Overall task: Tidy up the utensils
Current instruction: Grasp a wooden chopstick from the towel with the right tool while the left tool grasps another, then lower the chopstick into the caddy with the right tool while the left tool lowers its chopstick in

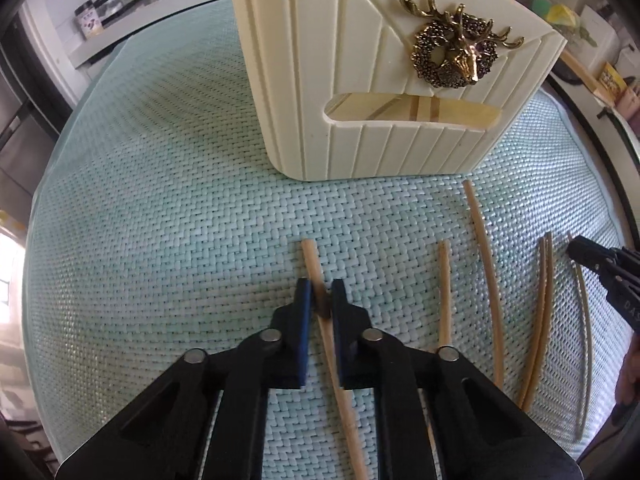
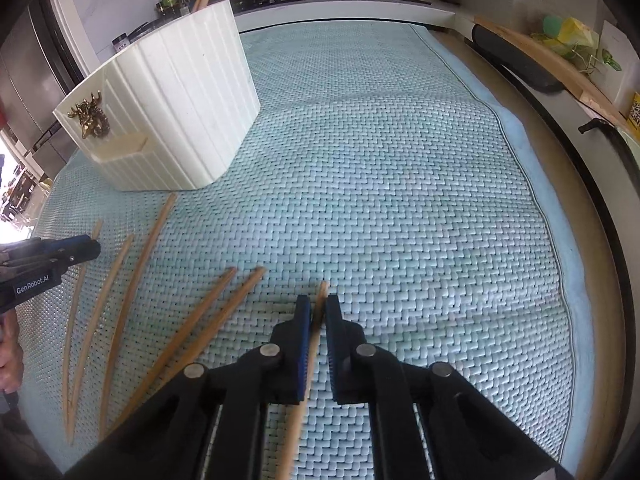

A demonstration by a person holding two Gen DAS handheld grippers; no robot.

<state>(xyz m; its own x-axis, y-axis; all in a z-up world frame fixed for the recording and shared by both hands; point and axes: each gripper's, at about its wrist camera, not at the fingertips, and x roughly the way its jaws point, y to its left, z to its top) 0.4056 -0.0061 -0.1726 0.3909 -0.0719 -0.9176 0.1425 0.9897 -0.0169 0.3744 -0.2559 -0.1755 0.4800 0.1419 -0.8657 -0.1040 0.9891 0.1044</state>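
- Six loose chopsticks lie on the woven mat (image 2: 400,160), roughly side by side, near the cream utensil holder (image 1: 360,80), which already has some sticks standing in it.
- The step in hand looks like a two-handed pick-up, each gripper straddling one stick.
- The left gripper (image 1: 320,292) has its jaws narrowly open around the leftmost chopstick (image 1: 316,276). The pads sit just beside it, perhaps touching; I cannot tell whether it is gripped. The holder stands at 12 o'clock from this gripper, close ahead.
- The right gripper (image 2: 317,306) has its jaws equally narrow around the rightmost chopstick (image 2: 320,300), which shows no sign of being lifted off the mat. From here the holder lies at about 10 o'clock, well apart.
- Next, I judge, each pair of jaws must close fully, then lift and tilt its stick upright to drop it through the holder's open top.
- The pair of chopsticks (image 2: 216,312) and the two single ones wait between the grippers.
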